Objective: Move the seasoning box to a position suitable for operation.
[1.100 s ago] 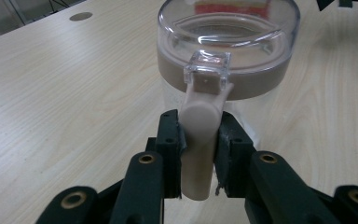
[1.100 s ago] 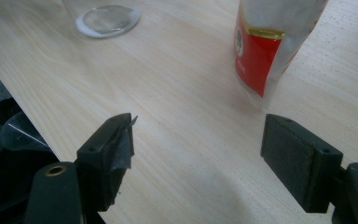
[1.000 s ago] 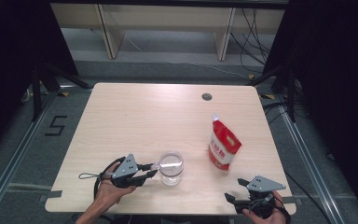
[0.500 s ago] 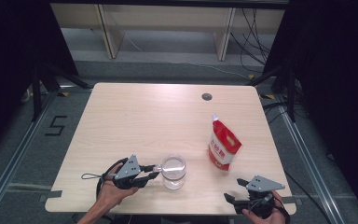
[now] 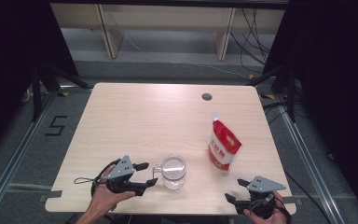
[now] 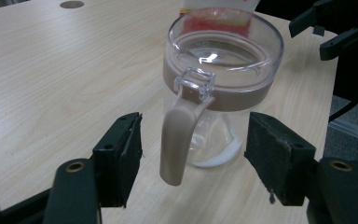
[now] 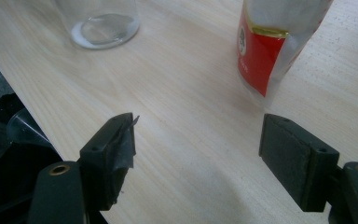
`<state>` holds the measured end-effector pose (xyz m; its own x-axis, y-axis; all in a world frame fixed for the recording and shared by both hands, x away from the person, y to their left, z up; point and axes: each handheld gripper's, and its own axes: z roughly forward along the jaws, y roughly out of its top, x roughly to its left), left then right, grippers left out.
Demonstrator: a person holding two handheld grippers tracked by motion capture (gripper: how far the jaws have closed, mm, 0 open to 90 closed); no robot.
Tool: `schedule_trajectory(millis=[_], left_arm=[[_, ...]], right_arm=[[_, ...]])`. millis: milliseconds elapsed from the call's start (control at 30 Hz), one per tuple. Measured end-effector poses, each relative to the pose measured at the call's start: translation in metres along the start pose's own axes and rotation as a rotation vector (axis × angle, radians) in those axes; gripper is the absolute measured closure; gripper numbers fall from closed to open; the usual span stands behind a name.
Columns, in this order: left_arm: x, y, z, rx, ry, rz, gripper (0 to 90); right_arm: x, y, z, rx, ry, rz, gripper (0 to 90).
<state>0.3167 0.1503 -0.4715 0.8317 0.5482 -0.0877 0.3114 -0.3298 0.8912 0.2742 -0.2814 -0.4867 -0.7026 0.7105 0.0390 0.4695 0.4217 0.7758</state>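
Note:
A clear glass jug (image 5: 173, 170) with a beige handle (image 6: 177, 140), a beige band and a clear lid stands near the table's front edge. My left gripper (image 5: 148, 173) lies just left of it. In the left gripper view the left gripper (image 6: 198, 140) has just been opening its jaws; they stand open on either side of the handle, and neither pad (image 6: 279, 158) touches it. A red and white pouch (image 5: 223, 147) stands upright to the jug's right. My right gripper (image 5: 233, 190) rests open at the front right corner, with the pouch (image 7: 270, 42) and the jug's base (image 7: 100, 21) ahead of it.
The wooden table (image 5: 144, 121) has a round cable hole (image 5: 207, 97) near its far edge. Both hands sit at the front edge. Black curtains flank the table, and shelving stands behind it.
My left gripper's jaws were shut on the jug's handle and have spread open. The jug stays where it was. The right gripper has not moved.

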Motion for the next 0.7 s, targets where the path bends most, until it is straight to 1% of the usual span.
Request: schedule_trajectory(millis=[33,67,100,133,167,233,267,300,333,367,400,433,467,500,533,567,600,633,667,700], left_arm=[[-0.002,0.0,-0.001,-0.009,0.007,-0.039,35.1],[-0.002,0.0,-0.003,0.0,0.02,-0.048,35.2],[-0.002,0.001,-0.004,-0.002,0.026,-0.051,35.2],[-0.001,0.003,-0.005,0.002,0.031,-0.026,35.2],[0.0,0.004,-0.006,0.004,0.032,-0.018,35.4],[0.0,0.005,-0.008,-0.005,0.027,-0.046,35.7],[0.001,0.006,-0.009,-0.005,0.022,-0.031,35.8],[0.0,0.006,-0.01,-0.009,0.013,-0.035,36.0],[-0.002,0.007,-0.01,-0.008,0.019,-0.056,36.1],[-0.002,0.008,-0.011,-0.007,0.015,-0.036,36.2],[-0.002,0.009,-0.011,-0.012,0.01,-0.032,36.3],[-0.004,0.009,-0.011,-0.01,0.017,-0.049,36.3],[-0.004,0.01,-0.011,-0.012,0.011,-0.05,36.3],[-0.004,0.011,-0.011,-0.008,0.015,-0.037,36.3],[-0.004,0.011,-0.011,-0.012,0.009,-0.026,36.3],[-0.004,0.012,-0.011,-0.01,0.01,-0.026,36.4],[-0.005,0.012,-0.011,-0.006,0.017,-0.039,36.4],[-0.007,0.011,-0.011,-0.015,0.009,-0.059,36.6],[-0.007,0.012,-0.012,-0.014,0.009,-0.052,36.7],[-0.008,0.013,-0.012,-0.015,0.01,-0.053,36.9]], right_arm=[[0.0,0.0,0.0,0.0,0.0,-0.001,27.8],[0.0,0.0,0.0,-0.001,0.0,-0.001,27.7],[0.0,0.0,0.0,-0.001,0.0,-0.001,27.7],[0.0,0.001,0.0,-0.001,0.001,0.001,27.7],[0.001,0.0,0.0,-0.004,0.0,-0.001,27.7],[0.001,0.001,0.0,-0.004,0.0,0.001,27.7],[0.001,0.001,0.0,-0.005,0.0,-0.001,27.7],[0.001,0.0,0.0,-0.005,0.0,-0.001,27.7],[0.001,0.0,0.0,-0.004,-0.001,-0.001,27.7],[0.002,0.0,0.0,-0.002,-0.004,0.007,27.7],[0.002,0.0,0.001,-0.009,-0.002,0.003,27.7],[0.002,0.0,0.0,-0.01,-0.008,-0.002,27.7],[0.002,0.0,0.001,-0.009,0.0,0.002,27.7],[0.001,0.001,0.001,-0.004,0.013,0.002,27.7],[0.002,0.0,0.001,-0.005,0.0,0.003,27.7],[0.002,0.0,0.0,-0.003,-0.006,0.007,27.7],[0.002,0.0,0.001,-0.003,-0.008,0.007,27.7],[0.002,0.0,0.0,0.001,-0.014,0.012,27.7],[0.003,0.0,0.0,0.002,-0.014,0.025,27.7],[0.003,0.001,0.0,0.003,-0.013,0.024,27.7]])
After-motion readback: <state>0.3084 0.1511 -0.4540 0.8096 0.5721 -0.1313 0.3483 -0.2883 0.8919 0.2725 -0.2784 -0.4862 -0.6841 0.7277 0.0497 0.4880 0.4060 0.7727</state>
